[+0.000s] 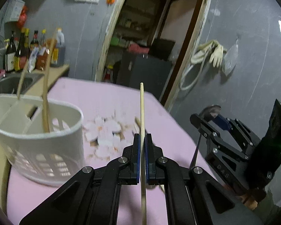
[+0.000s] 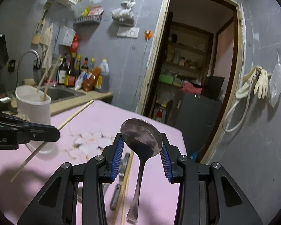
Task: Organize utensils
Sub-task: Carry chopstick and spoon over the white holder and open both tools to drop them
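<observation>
My left gripper is shut on a wooden chopstick and holds it above the pink table, to the right of the white utensil holder. Two chopsticks stand in the holder. My right gripper is shut on a metal spoon, gripping its bowl with the handle hanging down. The right gripper also shows in the left wrist view. The left gripper with its chopstick shows in the right wrist view, near the holder.
More chopsticks and a metal utensil lie on the pink table under the right gripper. A patch of torn table covering is mid-table. A sink and sauce bottles stand behind the holder. A doorway is at the back.
</observation>
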The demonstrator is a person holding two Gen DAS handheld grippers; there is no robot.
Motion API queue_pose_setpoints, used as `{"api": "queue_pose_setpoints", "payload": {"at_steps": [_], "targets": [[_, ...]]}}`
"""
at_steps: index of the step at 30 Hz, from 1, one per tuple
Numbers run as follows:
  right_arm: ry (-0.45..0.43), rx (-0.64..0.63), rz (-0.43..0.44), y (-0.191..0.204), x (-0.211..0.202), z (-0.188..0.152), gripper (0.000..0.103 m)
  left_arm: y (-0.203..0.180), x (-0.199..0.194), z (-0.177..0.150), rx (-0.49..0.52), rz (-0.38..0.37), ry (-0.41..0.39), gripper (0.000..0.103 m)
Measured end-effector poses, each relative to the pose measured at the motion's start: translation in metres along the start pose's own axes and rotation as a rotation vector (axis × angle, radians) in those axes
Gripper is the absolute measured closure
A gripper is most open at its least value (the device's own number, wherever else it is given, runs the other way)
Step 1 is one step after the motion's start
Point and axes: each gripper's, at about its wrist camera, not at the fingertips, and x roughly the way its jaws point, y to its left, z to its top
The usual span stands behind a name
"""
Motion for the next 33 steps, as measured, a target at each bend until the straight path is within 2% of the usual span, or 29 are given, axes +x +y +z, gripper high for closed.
{"api": "queue_pose_setpoints", "payload": {"at_steps": [7, 14, 18, 23, 27, 33], "targets": [[-0.099, -0.002, 0.039, 0.01, -0.009, 0.037, 0.068, 0.015, -0.027, 0.03, 0.01, 0.017, -0.168, 0.101], [-0.21, 0.029, 0.15, 0.033, -0.012, 0.085, 0.068, 0.071, -0.061, 0.067, -0.032, 0.048, -0.33, 0.101], [-0.263, 0.045, 0.224, 0.05, -0.01, 0.111, 0.068, 0.107, -0.073, 0.082, -0.037, 0.073, -0.358, 0.101], [-0.285, 0.095, 0.332, 0.073, 0.003, 0.133, 0.068, 0.16, -0.079, 0.088, -0.123, 0.106, -0.376, 0.101], [-0.263, 0.126, 0.394, 0.094, 0.022, 0.14, 0.068, 0.191, -0.077, 0.085, -0.179, 0.157, -0.391, 0.101], [-0.195, 0.15, 0.426, 0.111, 0.05, 0.133, 0.068, 0.203, -0.067, 0.082, -0.167, 0.189, -0.388, 0.101]]}}
